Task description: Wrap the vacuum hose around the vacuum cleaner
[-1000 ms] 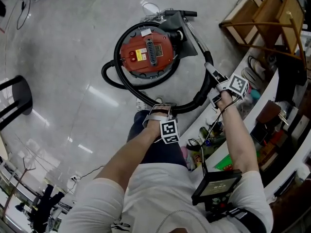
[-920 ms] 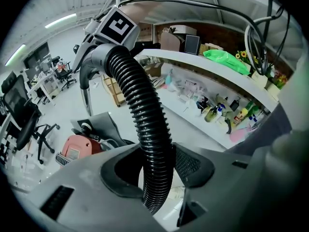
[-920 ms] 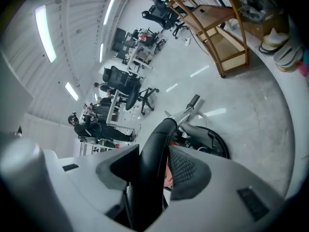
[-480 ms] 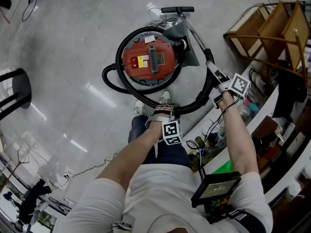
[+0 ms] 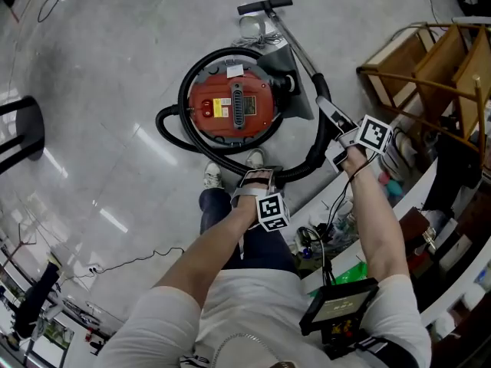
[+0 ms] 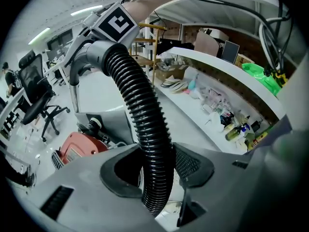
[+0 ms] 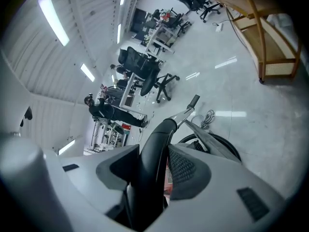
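While taken in from the head view, reads as an open workroom: pale, glossy floor [image 5: 115, 90] streaked with reflected ceiling lights. Along the right, a curved white counter [image 6: 217, 64] cluttered with bottles and cables, and past it a wooden frame [image 7: 279, 67]. Far off in the right gripper view, desks and several black office chairs [image 7: 145, 71].

One red-topped vacuum cleaner [image 5: 234, 107], standing on the floor just ahead of two white shoes [image 5: 255, 159]. One ribbed black vacuum hose [image 5: 303, 171], looped round the cleaner's left and near sides, then rising to the right. One metal wand [image 5: 295, 46], slanting away from the cleaner to a T-shaped bar [image 5: 265, 6].

Two grippers. Left gripper [image 5: 257, 179], low, just beside the shoes, clamped on the ribbed hose. Right gripper [image 5: 337, 133], near the counter, clamped on the smooth curved tube [image 7: 154, 153] at the hose's upper end.
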A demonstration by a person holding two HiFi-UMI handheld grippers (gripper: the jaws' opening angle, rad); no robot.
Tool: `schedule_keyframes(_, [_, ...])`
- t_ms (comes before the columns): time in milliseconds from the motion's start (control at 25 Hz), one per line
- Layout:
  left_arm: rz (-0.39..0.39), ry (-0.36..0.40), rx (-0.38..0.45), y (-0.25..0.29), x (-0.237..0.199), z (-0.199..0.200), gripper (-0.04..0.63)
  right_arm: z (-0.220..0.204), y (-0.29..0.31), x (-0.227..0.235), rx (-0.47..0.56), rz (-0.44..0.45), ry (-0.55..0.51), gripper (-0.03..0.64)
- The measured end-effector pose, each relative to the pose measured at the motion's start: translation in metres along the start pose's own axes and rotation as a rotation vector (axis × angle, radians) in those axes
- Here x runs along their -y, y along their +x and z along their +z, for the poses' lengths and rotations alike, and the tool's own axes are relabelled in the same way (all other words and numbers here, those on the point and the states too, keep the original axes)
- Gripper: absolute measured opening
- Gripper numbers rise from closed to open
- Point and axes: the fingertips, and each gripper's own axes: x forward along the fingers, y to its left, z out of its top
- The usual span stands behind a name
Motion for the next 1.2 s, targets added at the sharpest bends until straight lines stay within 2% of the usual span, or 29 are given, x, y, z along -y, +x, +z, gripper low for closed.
schedule_keyframes(200, [-0.004, -0.029, -0.013, 0.011, -0.007, 0.0, 0.178, -0.001, 0.027, -0.007, -0.063, 0.054, -0.025, 0.186])
schedule_keyframes(640, [-0.032, -0.058, -0.043, 0.032, -0.013, -0.017, 0.178, -0.014, 0.062, 0.013, -0.151, 0.009, -0.03, 0.186])
schedule_keyframes(800, [-0.034, -0.054, -0.05, 0.038, -0.016, -0.02, 0.178, -0.017, 0.072, 0.014, -0.167, 0.032, -0.036, 0.187])
schedule_keyframes(920, [-0.037, -0.054, -0.057, 0.044, -0.018, -0.023, 0.178, -0.02, 0.078, 0.021, -0.187, 0.013, -0.058, 0.187])
schedule_keyframes(1080, [-0.058, -0.058, -0.068, 0.051, -0.013, -0.028, 0.178, -0.029, 0.088, 0.017, -0.205, 0.076, -0.035, 0.187])
schedule_keyframes(1200, [-0.064, -0.06, -0.08, 0.056, -0.011, -0.033, 0.179, -0.034, 0.089, 0.026, -0.217, 0.059, -0.042, 0.187])
